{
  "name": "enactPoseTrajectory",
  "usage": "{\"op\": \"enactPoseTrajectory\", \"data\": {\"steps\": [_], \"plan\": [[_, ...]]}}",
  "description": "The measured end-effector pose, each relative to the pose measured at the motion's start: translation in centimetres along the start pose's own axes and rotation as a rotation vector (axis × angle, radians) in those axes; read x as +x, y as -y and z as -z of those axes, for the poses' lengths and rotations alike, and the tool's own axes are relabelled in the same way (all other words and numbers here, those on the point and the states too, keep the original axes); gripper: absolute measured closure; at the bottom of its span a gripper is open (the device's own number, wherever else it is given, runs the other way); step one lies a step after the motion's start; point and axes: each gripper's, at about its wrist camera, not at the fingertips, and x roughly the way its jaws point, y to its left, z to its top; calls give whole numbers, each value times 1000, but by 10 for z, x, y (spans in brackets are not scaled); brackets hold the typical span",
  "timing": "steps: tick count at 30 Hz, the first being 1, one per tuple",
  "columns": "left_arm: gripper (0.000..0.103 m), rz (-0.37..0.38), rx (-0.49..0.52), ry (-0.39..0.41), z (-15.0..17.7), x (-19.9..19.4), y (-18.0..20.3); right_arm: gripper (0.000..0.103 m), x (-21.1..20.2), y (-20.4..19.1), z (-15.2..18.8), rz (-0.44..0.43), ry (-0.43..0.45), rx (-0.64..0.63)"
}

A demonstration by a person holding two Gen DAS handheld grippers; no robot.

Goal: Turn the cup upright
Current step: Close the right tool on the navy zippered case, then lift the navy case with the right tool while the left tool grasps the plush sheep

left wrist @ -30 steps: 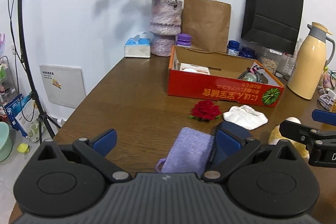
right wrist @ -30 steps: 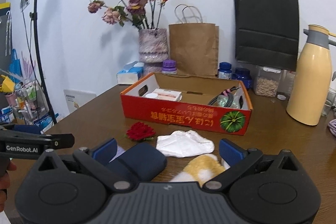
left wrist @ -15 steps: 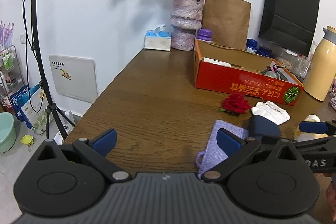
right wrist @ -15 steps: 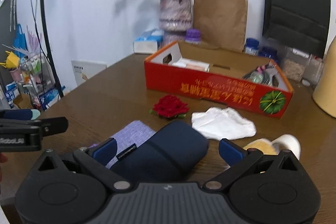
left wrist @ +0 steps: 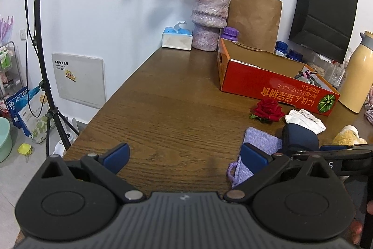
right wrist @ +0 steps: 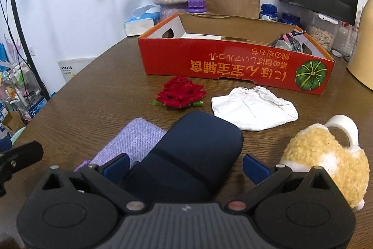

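One dark blue cup (right wrist: 193, 155) lay sideways between the spread, empty right gripper (right wrist: 186, 165); left gripper (left wrist: 184, 155) gaped over bare table (left wrist: 163, 113) beside it.

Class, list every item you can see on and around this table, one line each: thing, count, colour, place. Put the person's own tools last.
cup: 1, navy, on its side between the right fingers, not clamped
pouch: 1, lilac, under the cup's left side
rose: 1, red, in front of the box
cloth: 1, white, crumpled, right of the rose
fuzzy mug: 1, yellow with white handle, right of the cup
box: 1, red, mid-table
vase: 1, mauve, dried flowers, by the wall
tissue box: 1, blue-white, left of the vase
paper bags: 2, brown and black, against the wall
flask: 1, cream, far right
left gripper: open, over bare table
right gripper: open, straddling the cup
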Motion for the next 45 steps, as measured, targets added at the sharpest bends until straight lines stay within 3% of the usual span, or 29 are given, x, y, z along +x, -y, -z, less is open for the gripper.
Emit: {"op": "enactPoseTrajectory", "data": {"steps": [6, 11, 21, 26, 30, 33, 39, 45], "plan": [[0, 1, -2, -4, 3, 1, -3, 0, 6, -9, 4, 17, -20, -41], [0, -6, -8, -12, 4, 3, -6, 4, 4, -15, 6, -25, -34, -99], [0, -12, -9, -9, 5, 3, -6, 27, -4, -13, 0, -97, -7, -165], [0, -16, -10, -13, 5, 2, -5, 26, 0, -14, -2, -115, -5, -176], [0, -16, -8, -13, 5, 2, -5, 15, 8, -13, -2, -91, -41, -133], [0, -18, -6, -12, 5, 1, -3, 16, 9, -16, 1, -64, -28, -140], [0, -21, -7, -14, 5, -2, 0, 36, 1, -15, 2, -90, 0, -137], [0, -32, 6, -5, 3, -7, 6, 37, -14, -6, 3, -136, 49, -111]]}}
